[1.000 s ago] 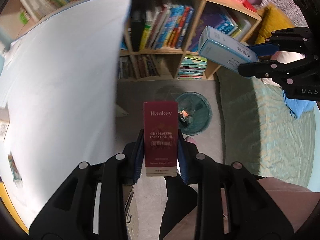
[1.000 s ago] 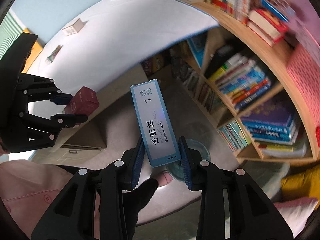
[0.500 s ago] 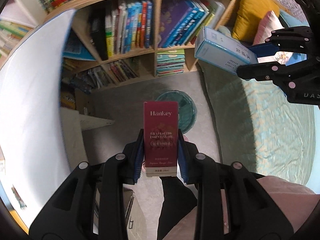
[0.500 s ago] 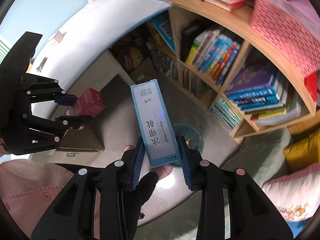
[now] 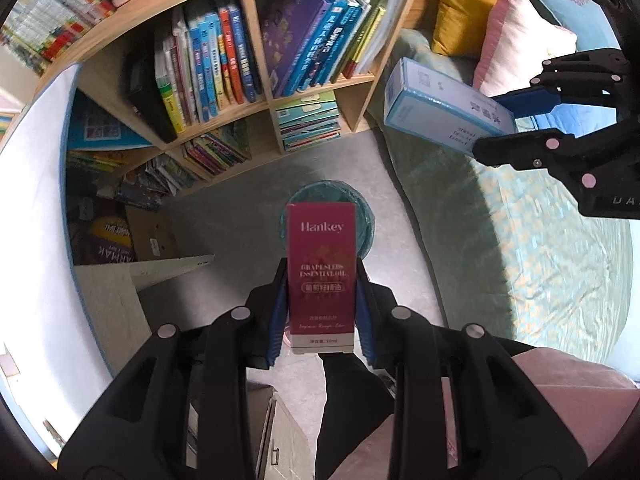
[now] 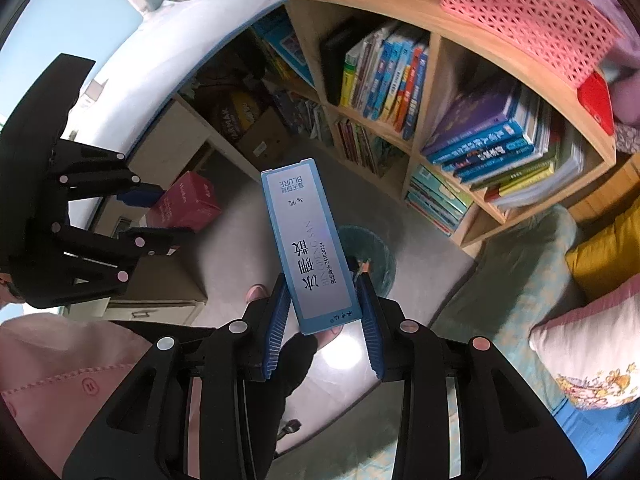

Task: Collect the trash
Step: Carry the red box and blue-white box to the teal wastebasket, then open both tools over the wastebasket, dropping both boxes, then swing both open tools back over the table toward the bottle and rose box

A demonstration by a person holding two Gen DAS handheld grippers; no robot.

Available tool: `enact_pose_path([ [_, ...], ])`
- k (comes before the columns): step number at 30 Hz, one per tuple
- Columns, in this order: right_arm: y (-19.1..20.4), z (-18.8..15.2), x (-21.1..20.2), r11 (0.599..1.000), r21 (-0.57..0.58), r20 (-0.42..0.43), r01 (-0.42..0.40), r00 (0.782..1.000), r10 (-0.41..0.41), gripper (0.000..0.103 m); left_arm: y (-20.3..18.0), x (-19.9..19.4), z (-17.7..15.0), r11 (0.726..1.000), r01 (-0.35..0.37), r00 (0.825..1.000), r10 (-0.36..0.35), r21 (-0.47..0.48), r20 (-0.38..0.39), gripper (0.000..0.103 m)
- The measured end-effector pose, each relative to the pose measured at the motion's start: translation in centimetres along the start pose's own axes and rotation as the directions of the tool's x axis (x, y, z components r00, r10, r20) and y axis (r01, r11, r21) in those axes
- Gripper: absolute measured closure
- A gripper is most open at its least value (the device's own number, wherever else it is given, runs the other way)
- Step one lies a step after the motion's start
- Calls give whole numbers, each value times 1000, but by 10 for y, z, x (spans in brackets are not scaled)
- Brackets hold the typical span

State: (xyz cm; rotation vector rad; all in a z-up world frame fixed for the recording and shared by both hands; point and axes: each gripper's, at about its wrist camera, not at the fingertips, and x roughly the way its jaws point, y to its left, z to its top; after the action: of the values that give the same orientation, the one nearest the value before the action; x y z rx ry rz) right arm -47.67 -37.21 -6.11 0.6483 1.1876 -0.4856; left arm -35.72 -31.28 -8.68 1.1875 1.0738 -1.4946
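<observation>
— What's in the left tool (image 5: 321, 312)?
— A red box (image 5: 321, 276), clamped upright between both pads. It reads "Hankey" and "GRAPESEEDS ESSENTIAL OIL", with smaller print lower down.

— And the right tool (image 6: 322, 318)?
— Closed on a long blue box (image 6: 308, 244), tilted left. I can read "BLURE", "BING PENG SAN" and "Z41020234".

— Where's the bin (image 5: 358, 216)?
— On the grey floor (image 5: 240, 208) below both boxes, just behind the red one in the left view. It has a teal liner, and something dark lies inside (image 6: 366, 266); too small to name.

— Room around it?
— Open floor to its left and near side. The bookshelf (image 6: 432, 92) stands far, a green bed (image 5: 520, 248) edges its right, and the white table (image 5: 28, 200) is left.
</observation>
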Motion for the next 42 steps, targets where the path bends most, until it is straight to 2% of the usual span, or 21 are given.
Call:
enact_pose_path([
  [22,-20,-6,10,998,48,-28,-36,999,37,67,-12,21,26,999,24,999,-22,45,-43,75],
  [25,-21,-5,12,998,50,-33,-44,998,45,65,-13,23,28,998,35,998,-33,48,-48,75],
  [26,-22,-4,12,998,53,-33,-46,998,48,64,-13,23,29,998,36,998,-33,51,-47,68],
  [27,-24,-4,13,997,59,-34,-53,998,55,57,-13,24,30,998,29,999,-27,50,-46,60],
  [28,-26,-4,12,996,69,-24,-48,998,49,38,-14,23,31,998,25,999,-23,50,-37,48],
  [29,-26,-4,10,996,72,-13,-46,999,47,32,-14,22,31,998,22,999,-20,53,-30,39],
  [30,-27,-2,9,996,73,-9,-47,999,48,32,-14,21,32,998,13,1000,-11,55,-27,37],
  [42,-28,4,10,996,71,-19,-47,999,48,33,-4,18,27,999,11,1000,-10,37,-29,34],
])
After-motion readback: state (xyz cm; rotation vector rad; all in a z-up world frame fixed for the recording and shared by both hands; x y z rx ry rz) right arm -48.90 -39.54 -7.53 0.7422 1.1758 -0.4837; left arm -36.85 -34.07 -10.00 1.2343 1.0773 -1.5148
